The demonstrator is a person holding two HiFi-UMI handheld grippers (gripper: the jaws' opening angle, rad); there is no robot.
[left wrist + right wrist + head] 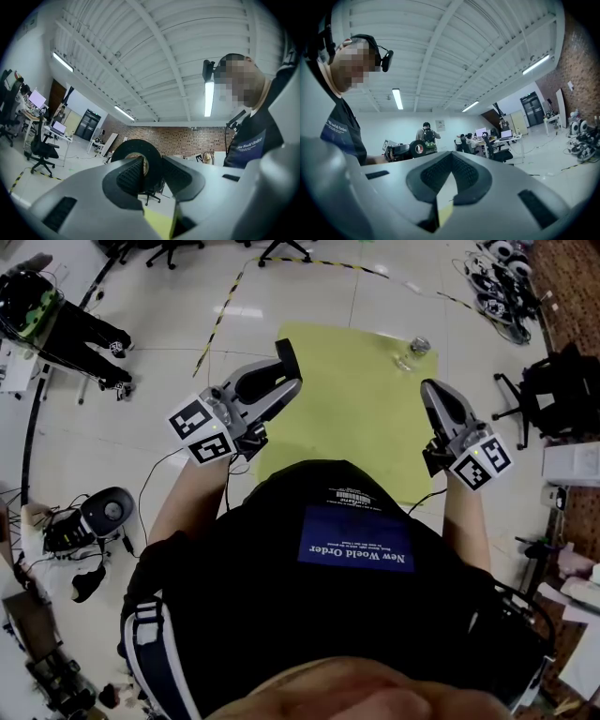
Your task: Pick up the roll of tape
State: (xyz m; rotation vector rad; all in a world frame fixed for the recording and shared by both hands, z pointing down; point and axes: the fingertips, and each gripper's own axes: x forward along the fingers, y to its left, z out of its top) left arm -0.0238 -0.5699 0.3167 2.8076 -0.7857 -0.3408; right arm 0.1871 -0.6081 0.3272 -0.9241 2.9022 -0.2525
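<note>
Tape: the black roll of tape (137, 154) is up in the air, off the yellow-green tabletop (366, 418). In the head view it hangs over the tabletop's far left corner.
Left gripper (152, 169): its fingers are clamped on the roll, with one ribbed pad on each flat side. The roll stands on edge and a good chunk of it pokes out past the tips.
Right gripper (450, 161): its fingers are closed tip to tip with nothing in them. It's over the tabletop's right edge, well apart from the roll.
Right gripper view: the roll shows far off to the left, in the other gripper.
Also there: a small clear glassy thing (417, 348) sits near the tabletop's far right corner. No idea what it is.
</note>
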